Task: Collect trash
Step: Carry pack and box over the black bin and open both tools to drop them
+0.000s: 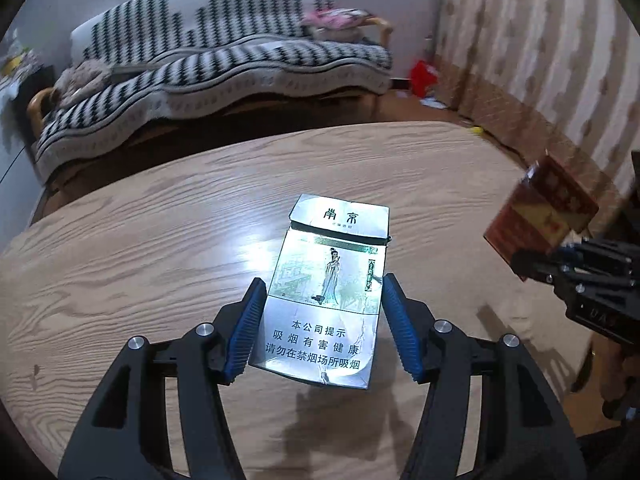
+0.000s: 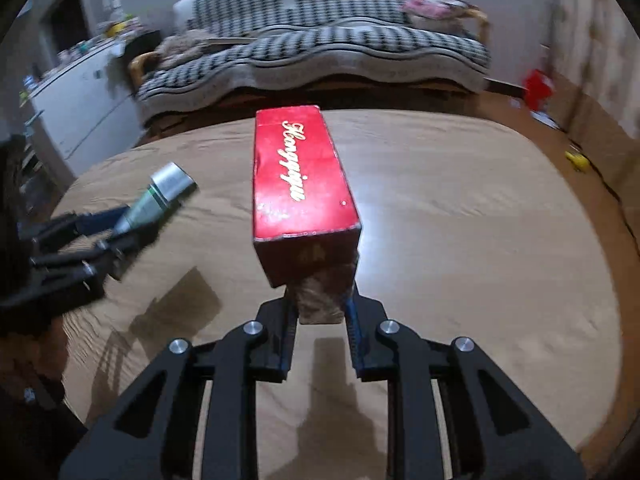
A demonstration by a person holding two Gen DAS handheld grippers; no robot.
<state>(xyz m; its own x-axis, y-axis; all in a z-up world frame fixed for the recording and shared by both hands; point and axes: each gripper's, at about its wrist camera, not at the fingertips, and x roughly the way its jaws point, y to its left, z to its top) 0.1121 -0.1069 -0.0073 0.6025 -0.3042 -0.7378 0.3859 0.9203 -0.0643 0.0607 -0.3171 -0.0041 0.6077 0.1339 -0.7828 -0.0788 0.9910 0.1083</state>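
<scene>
Now both hands are loaded and clear of the table (image 1: 132,216). The left gripper (image 1: 322,300) has its blue pads (image 1: 246,328) about half spread, pressed on the long edges of a silver cigarette pack (image 1: 332,280), which sticks out ahead of the fingers with its flip lid ajar, and the shadow beneath says it is off the wood. Over on the other side, the right gripper (image 2: 320,300) is pinched almost fully together on the lower end of a red cigarette pack (image 2: 300,176), gold script along its face, jutting up and forward above the tabletop. From the left wrist view that red pack (image 1: 540,208) shows at the far right, blurred, well apart from the silver one. The tabletop in both views looks bare apart from shadows, so the picking-up appears done for these two pieces. What is left, by my reading, is the drop-off, and no bin or bag can be seen in either view, so where they go I cannot say. Beyond the table sits a sofa (image 1: 224,60) under a zigzag throw, with a few bits lying on the floor by the wall.
</scene>
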